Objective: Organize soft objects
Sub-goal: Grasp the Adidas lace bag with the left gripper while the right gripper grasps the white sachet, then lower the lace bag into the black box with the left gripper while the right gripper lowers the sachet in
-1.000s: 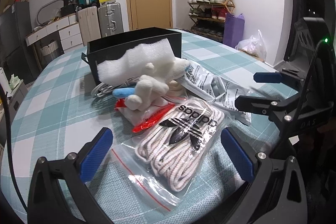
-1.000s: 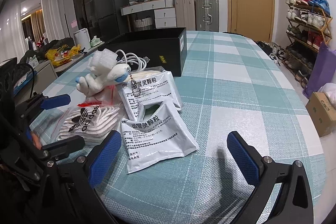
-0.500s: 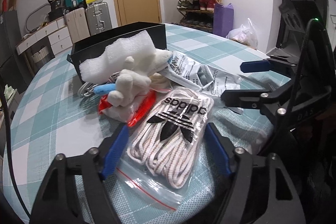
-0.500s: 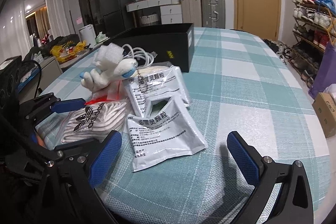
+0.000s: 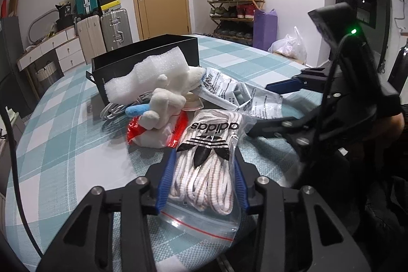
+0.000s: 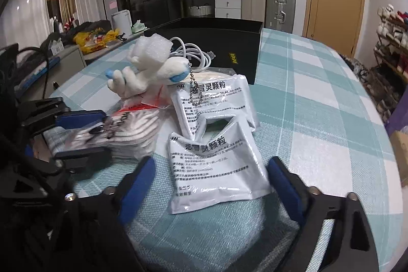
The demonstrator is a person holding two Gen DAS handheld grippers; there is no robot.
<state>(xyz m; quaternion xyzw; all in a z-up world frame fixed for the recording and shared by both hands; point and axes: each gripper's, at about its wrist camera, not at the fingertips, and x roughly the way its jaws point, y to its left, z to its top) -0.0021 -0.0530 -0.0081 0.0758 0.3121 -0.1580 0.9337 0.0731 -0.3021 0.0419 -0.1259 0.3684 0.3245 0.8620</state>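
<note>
My left gripper [image 5: 202,185] is shut on a clear zip bag of white Adidas laces [image 5: 206,165], squeezing it from both sides on the table. The bag also shows in the right wrist view [image 6: 127,134]. Behind it lie a white plush toy [image 5: 165,106], a red-and-white packet [image 5: 155,134] and a white foam piece [image 5: 150,75]. My right gripper [image 6: 211,193] is open, its blue pads on either side of the near silver medicine sachet [image 6: 214,175]. A second sachet [image 6: 211,103] lies behind it.
An open black box [image 5: 145,52] stands behind the pile on the checked tablecloth [image 6: 318,119]. A white cable [image 6: 191,52] lies coiled by the box. Suitcases, drawers, a door and a shoe rack stand beyond the table.
My left gripper has moved forward and closed onto the lace bag. My right gripper has moved in around the near sachet and narrowed, still open.
</note>
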